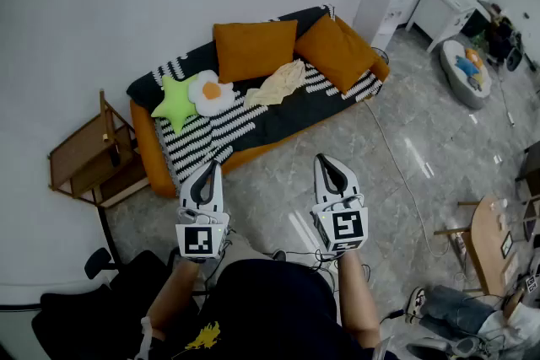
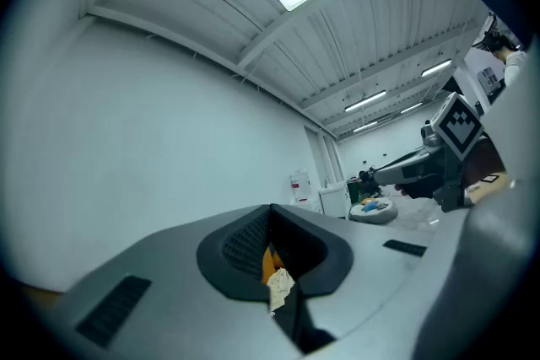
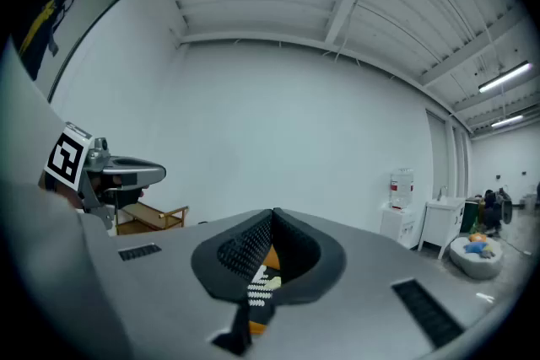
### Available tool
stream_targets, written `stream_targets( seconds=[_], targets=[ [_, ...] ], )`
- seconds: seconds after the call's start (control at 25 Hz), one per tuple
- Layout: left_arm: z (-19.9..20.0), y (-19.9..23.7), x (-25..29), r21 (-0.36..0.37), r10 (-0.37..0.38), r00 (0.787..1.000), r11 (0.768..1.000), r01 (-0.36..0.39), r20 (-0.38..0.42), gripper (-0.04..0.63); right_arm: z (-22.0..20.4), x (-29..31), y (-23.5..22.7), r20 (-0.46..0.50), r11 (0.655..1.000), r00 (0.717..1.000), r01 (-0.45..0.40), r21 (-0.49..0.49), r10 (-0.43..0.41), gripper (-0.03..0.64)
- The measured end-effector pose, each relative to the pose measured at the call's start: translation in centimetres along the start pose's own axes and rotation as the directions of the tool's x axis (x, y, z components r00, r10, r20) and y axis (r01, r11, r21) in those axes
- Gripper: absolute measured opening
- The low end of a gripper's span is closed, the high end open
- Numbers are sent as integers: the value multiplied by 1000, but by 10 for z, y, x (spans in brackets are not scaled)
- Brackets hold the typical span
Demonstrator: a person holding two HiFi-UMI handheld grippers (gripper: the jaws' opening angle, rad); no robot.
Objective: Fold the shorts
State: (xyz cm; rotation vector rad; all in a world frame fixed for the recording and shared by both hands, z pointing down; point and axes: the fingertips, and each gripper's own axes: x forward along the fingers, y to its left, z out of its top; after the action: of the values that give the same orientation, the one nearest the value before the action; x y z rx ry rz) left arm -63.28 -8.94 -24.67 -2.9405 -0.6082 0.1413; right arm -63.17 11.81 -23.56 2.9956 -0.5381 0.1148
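Head view: left gripper (image 1: 210, 165) and right gripper (image 1: 325, 158) clenched empty, well apart from shorts (image 1: 279, 83).

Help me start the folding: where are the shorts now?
In the head view the pale yellow shorts lie crumpled on the striped sofa, just right of the fried-egg pillow and in front of the two orange cushions.

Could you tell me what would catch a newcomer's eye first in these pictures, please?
The orange sofa against the white wall, under a black-and-white striped throw, carries two orange cushions, a green star-shaped pillow and a fried-egg pillow. Crumpled pale-yellow shorts lie mid-seat before the cushions. Nearer, the left gripper and right gripper hover side by side, both shut and empty.
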Motion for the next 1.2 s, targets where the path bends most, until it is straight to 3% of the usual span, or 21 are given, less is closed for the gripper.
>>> stream_targets(
  seconds=[0.16,0.52,0.64,0.84,1.08,1.2],
  targets=[
    [-4,-15,-13,20,-19,997,1000,20,-71,14,2,-24,1,26,1000,1000,6,22,-6,14],
    [9,-51,-26,18,-11,1000,1000,11,-5,14,6,-55,27,63,998,996,-69,1,69,15],
    [0,-61,-30,42,-47,998,998,49,-42,14,4,-61,44,61,994,993,-102,-36,104,15],
    [5,-50,-27,38,-26,998,999,28,-58,14,-4,-50,59,-15,984,985,-172,-57,171,17],
    [5,-44,-20,71,-47,995,996,53,-86,14,-2,-45,60,-18,986,987,-160,-53,159,17],
    [6,-46,-16,45,-15,1000,999,16,-17,59,-4,-43,59,29,981,984,-172,-85,175,17]
  ],
)
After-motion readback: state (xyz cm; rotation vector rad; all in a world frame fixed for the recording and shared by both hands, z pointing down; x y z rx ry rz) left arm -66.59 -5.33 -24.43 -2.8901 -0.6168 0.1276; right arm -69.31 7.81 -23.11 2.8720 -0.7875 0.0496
